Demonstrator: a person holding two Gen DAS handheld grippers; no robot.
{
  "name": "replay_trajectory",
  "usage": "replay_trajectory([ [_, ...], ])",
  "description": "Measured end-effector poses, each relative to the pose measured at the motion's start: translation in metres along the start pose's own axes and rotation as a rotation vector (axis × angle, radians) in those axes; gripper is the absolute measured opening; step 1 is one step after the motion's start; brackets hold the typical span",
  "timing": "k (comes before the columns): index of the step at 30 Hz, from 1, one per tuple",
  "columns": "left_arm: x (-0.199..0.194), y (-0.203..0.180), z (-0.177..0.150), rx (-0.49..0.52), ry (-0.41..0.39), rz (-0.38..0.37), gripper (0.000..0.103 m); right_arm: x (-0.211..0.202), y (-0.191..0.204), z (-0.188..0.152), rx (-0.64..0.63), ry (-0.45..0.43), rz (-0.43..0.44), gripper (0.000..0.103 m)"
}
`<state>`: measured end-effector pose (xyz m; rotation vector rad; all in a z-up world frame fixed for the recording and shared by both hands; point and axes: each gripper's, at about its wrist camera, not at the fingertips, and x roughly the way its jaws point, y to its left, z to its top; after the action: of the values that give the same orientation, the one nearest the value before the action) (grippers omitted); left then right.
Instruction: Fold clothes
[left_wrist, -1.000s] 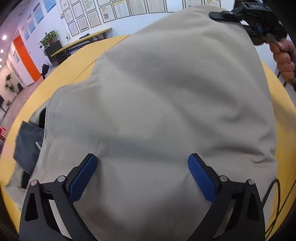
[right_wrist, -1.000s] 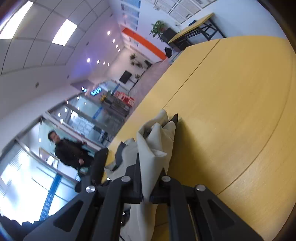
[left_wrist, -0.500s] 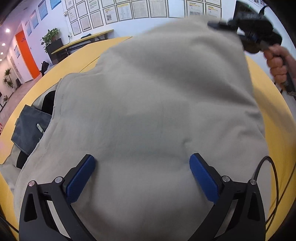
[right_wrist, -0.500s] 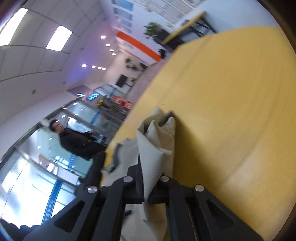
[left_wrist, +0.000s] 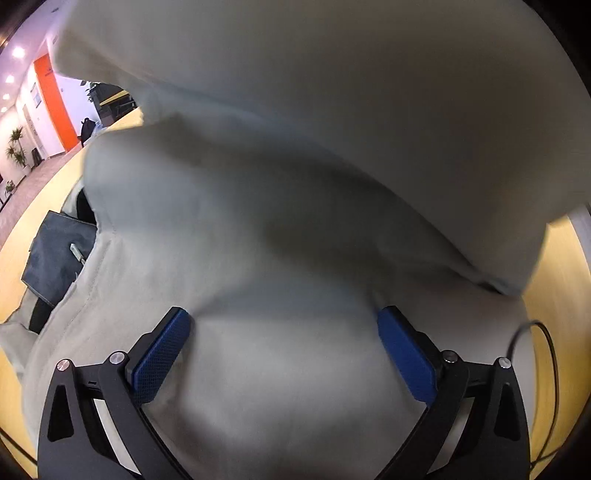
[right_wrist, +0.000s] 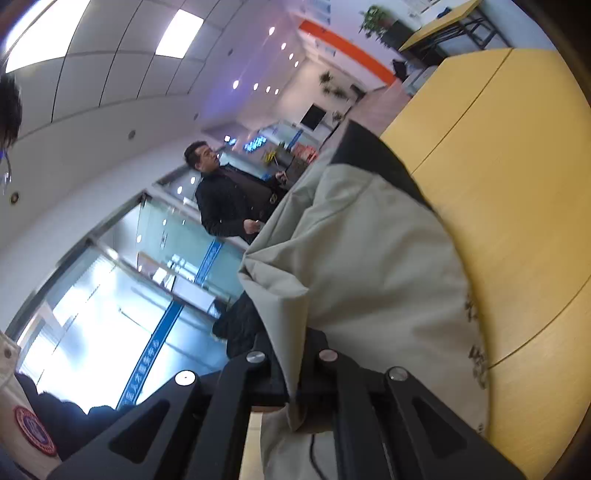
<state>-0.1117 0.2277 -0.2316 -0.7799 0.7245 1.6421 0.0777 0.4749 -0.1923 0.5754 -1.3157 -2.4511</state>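
A beige garment (left_wrist: 280, 229) lies spread on the yellow table and fills the left wrist view. Its far part is lifted and hangs over the near part as a big flap (left_wrist: 369, 92). My left gripper (left_wrist: 284, 350) is open, its blue pads (left_wrist: 162, 354) wide apart and resting on the near cloth, with nothing between them. My right gripper (right_wrist: 295, 380) is shut on the beige garment (right_wrist: 369, 266) and holds a bunched fold of it above the table (right_wrist: 517, 166).
A dark grey garment (left_wrist: 55, 258) lies at the table's left edge beside the beige one. A black cable (left_wrist: 546, 369) runs along the right table edge. A man in black (right_wrist: 229, 192) stands beyond the table.
The right gripper has carried the far part of the beige garment up and toward the left gripper, so the flap now covers most of the left view. The left gripper stays open on the cloth.
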Motion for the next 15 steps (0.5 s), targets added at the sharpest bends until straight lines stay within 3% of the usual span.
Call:
replay_trajectory([
  [5,-0.005,0.004,-0.012,-0.002,0.004,-0.007,0.103,-0.007,-0.019,0.024,0.057,-0.044,0.051,0.002],
  [11,0.008,-0.001,0.01,-0.042,-0.028,0.001,0.101,0.002,-0.023,0.03,0.116,-0.063,0.096,0.002],
  [13,-0.006,-0.002,0.016,0.0,-0.077,-0.01,0.093,0.005,-0.023,0.032,0.134,-0.071,0.105,0.002],
  [15,-0.026,-0.001,0.024,0.07,-0.173,-0.006,0.093,0.001,-0.032,0.036,0.148,-0.088,0.1,0.001],
])
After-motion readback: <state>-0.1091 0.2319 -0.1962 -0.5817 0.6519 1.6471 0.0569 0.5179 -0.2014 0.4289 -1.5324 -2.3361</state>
